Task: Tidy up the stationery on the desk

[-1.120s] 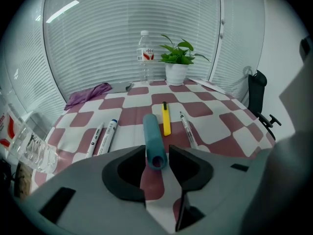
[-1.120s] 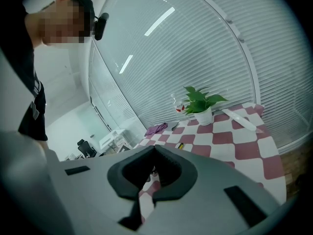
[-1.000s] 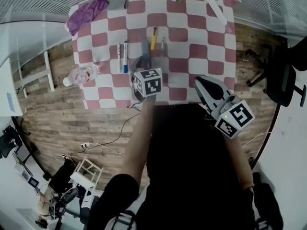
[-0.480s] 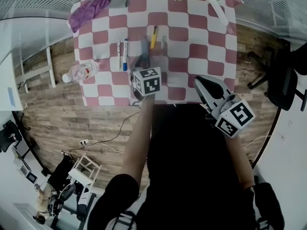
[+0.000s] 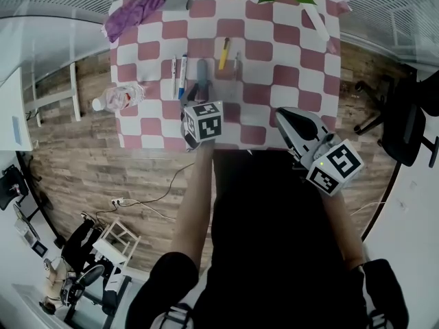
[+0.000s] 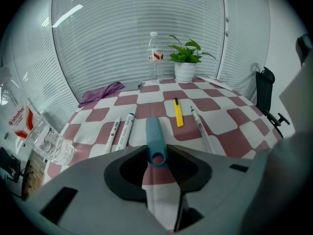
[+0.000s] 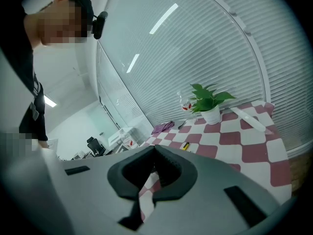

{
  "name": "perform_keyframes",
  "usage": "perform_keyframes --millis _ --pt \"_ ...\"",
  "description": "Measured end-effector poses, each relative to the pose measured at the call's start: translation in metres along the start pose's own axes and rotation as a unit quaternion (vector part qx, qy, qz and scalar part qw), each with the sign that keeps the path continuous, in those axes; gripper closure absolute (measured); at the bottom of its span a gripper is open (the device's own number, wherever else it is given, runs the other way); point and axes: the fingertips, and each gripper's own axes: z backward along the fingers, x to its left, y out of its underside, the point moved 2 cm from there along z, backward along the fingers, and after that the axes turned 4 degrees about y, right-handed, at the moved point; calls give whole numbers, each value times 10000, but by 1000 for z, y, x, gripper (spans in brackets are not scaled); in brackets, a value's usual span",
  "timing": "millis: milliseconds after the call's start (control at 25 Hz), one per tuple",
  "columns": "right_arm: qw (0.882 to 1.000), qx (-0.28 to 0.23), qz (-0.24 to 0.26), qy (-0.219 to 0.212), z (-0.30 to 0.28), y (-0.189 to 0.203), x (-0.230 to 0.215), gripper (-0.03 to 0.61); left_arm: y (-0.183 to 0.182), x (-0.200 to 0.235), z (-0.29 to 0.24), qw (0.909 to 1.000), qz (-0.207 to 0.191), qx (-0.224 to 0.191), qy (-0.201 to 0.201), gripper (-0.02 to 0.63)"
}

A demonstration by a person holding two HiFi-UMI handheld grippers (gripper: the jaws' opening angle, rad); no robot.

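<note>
A teal cutter (image 5: 201,72) lies lengthwise on the checked tablecloth (image 5: 288,53), and my left gripper (image 5: 198,96) is shut on its near end. In the left gripper view the teal cutter (image 6: 153,137) points away between the jaws of the left gripper (image 6: 157,156). Two white markers (image 6: 122,130) lie to its left. A yellow pen (image 6: 178,113) and a white pen (image 6: 199,125) lie to its right. My right gripper (image 5: 287,120) hovers at the table's near right edge, shut on nothing; the right gripper (image 7: 154,153) looks toward the plant.
A clear plastic bottle (image 5: 118,100) lies at the table's left edge. A purple cloth (image 5: 134,12) is at the far left. A potted plant (image 6: 185,62) and an upright bottle (image 6: 154,53) stand at the back, a long white object (image 5: 315,20) at the far right.
My left gripper and the teal cutter have shifted slightly to the left, toward the markers. The right gripper has hardly moved.
</note>
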Motion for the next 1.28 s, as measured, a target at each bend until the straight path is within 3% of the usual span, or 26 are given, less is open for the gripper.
perform_keyframes --millis 920,1120,1280 --pt "9994 192 195 -197 -20 2 16 557 18 22 -2 9963 -770 310 -213 466" --pt "9994 175 192 -238 -21 1 19 557 16 26 5 9964 -739 240 -337 437" --pt "9995 116 185 -248 -20 -1 18 557 11 25 16 9979 -495 146 -395 431"
